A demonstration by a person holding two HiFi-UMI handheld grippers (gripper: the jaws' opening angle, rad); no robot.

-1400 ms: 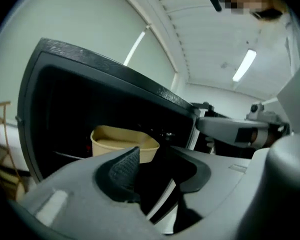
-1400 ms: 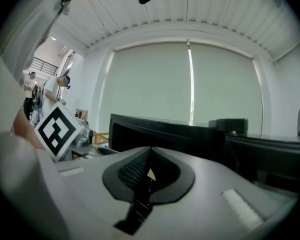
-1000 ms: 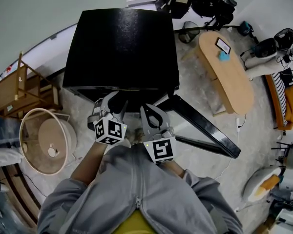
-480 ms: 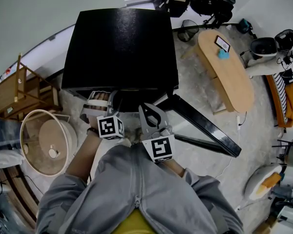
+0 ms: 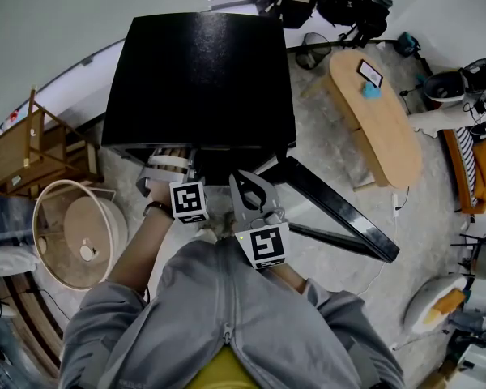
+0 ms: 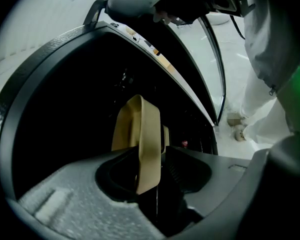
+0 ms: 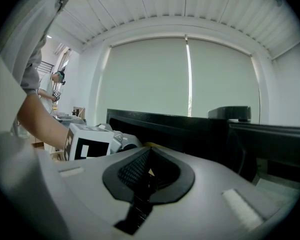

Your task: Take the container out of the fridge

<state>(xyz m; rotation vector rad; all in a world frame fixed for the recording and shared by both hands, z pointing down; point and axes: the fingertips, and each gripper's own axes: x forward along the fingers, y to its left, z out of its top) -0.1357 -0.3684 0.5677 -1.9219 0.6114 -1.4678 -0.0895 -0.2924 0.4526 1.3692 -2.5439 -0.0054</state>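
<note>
Container [image 6: 145, 144], tan, edge-on at the mouth of the black fridge [image 5: 202, 71], its rim pinched by the left tool [image 5: 175, 165]. Right tool [image 5: 249, 183], jaws pressed together w/ nothing btwn them, hangs just outside the fridge front, beside the fridge's open door [image 5: 340, 209].

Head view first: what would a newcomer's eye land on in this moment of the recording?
The big black fridge fills the middle of the head view, its door swung open to the right. At its dark opening the left gripper is clamped on a tan container held edge-on. The right gripper hangs beside it, jaws together and empty.
</note>
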